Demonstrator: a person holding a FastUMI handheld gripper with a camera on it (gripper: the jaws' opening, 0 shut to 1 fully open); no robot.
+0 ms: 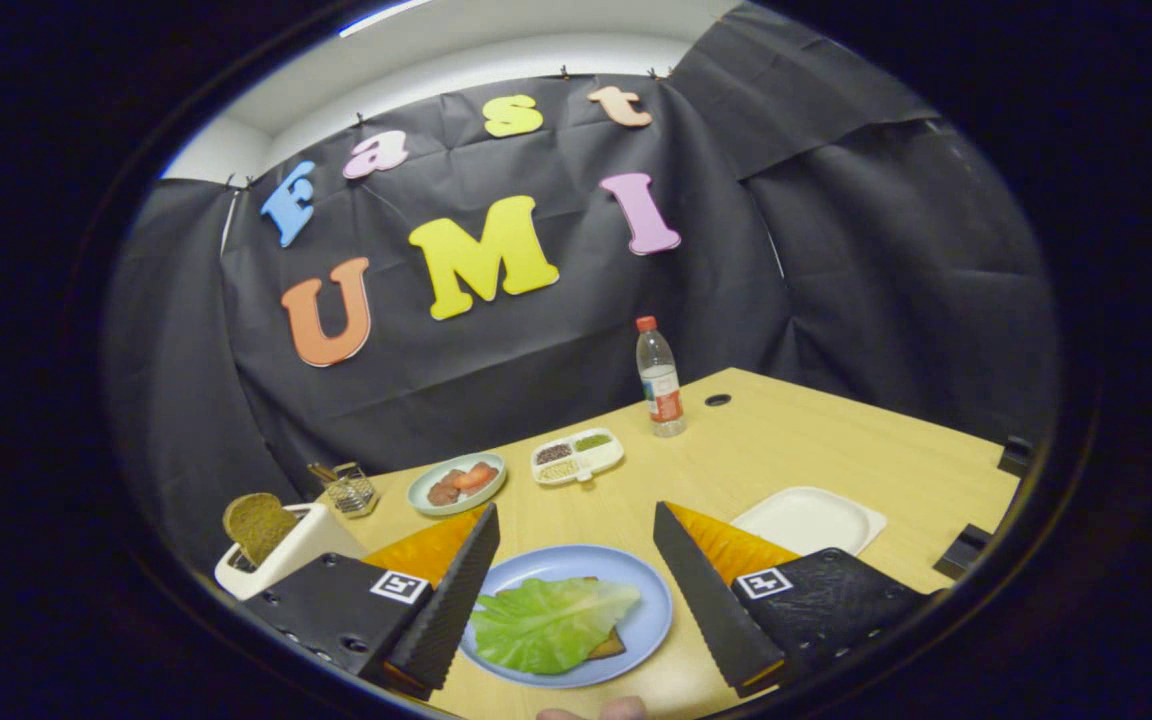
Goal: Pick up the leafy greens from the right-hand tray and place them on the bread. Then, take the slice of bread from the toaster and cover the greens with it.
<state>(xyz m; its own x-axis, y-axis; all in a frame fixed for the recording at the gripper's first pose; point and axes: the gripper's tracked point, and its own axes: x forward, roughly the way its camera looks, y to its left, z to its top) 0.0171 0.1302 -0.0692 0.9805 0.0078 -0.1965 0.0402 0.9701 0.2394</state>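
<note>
A green leaf (548, 622) lies on a slice of bread (608, 645), and both rest on a blue plate (636, 590) between my fingers. My gripper (576, 540) is open, with nothing between its fingers, raised above the plate. To the left of the left finger stands a white toaster (298, 550) with a brown slice of bread (258, 524) sticking up out of it. A white tray (808, 520) lies to the right, beyond the right finger, with nothing on it.
Beyond the plate on the wooden table (786, 440) are a pale green dish of red pieces (457, 482), a divided white dish of grains (577, 455), a small wire basket (348, 489) and a red-capped water bottle (660, 378). Fingertips of a hand (593, 711) show near the front edge.
</note>
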